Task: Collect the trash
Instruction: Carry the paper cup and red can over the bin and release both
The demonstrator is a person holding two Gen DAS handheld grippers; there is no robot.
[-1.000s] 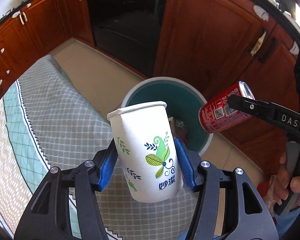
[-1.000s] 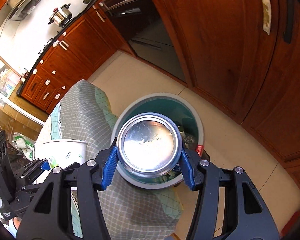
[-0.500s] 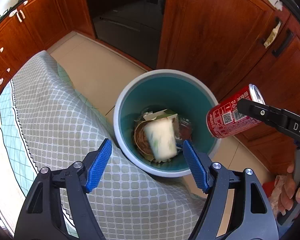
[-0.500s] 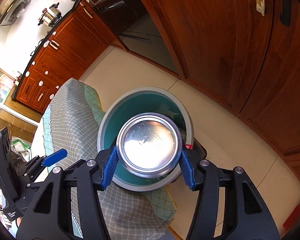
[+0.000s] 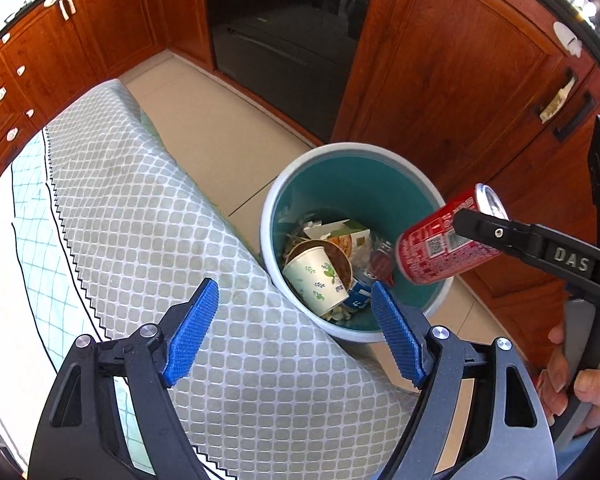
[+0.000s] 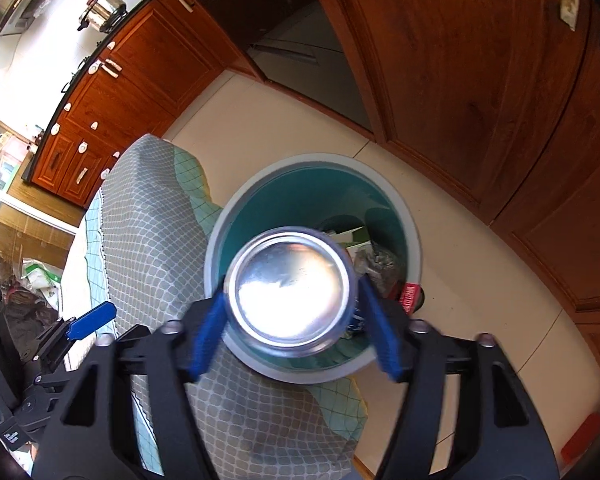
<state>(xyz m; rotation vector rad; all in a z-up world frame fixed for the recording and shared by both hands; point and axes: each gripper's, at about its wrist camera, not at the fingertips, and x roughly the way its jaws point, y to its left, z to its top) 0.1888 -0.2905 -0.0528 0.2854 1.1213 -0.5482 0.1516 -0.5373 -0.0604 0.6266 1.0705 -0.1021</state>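
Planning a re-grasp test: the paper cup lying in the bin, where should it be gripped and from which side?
Come down through the mouth of the bin; its walls block side approaches. The paper cup lies on its side atop other trash, open end up-left in the left wrist view. Grip across the body just behind the rolled rim, probably its stiffest part.

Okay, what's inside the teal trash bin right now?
Inside the trash bin: a leaf-print paper cup on its side atop a brown paper bowl, cardboard and wrappers. Anything beneath stays covered.
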